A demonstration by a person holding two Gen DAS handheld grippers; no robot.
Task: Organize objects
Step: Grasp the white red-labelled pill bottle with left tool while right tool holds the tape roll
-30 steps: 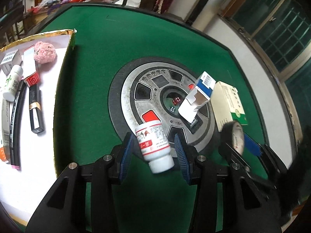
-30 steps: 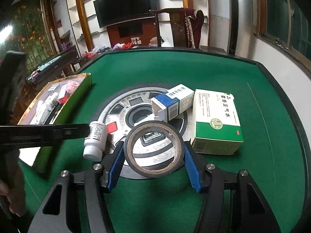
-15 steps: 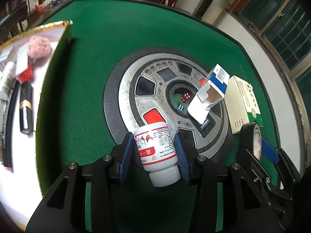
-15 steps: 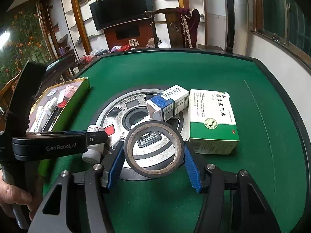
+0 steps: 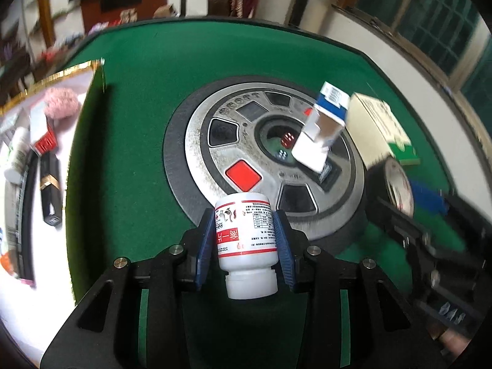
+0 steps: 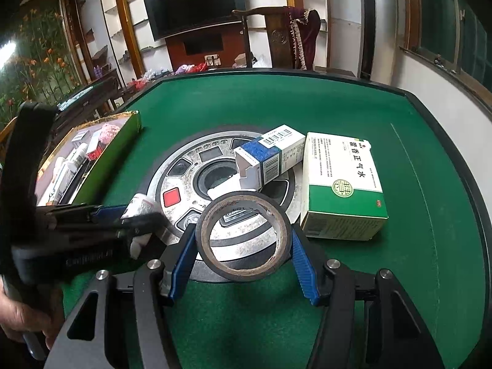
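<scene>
My left gripper (image 5: 244, 240) is shut on a white pill bottle (image 5: 244, 240) with a red and white label, held above the green table near the round metal centre plate (image 5: 246, 141). It also shows in the right wrist view (image 6: 140, 212). My right gripper (image 6: 243, 240) is shut on a roll of black tape (image 6: 243, 240), held upright over the plate's near edge; the tape shows at the right of the left wrist view (image 5: 398, 184). A gold-rimmed box (image 5: 61, 73) with several small items lies at the left.
An open blue and white carton (image 6: 270, 156) lies on the centre plate. A green and white medicine box (image 6: 341, 184) lies to its right. The table has a raised dark rim (image 6: 461, 160). A chair and a TV cabinet stand beyond the far edge.
My left gripper closed on the pill bottle and lifted it, tilting the view up. The right gripper stayed shut on the tape, nearly still.
</scene>
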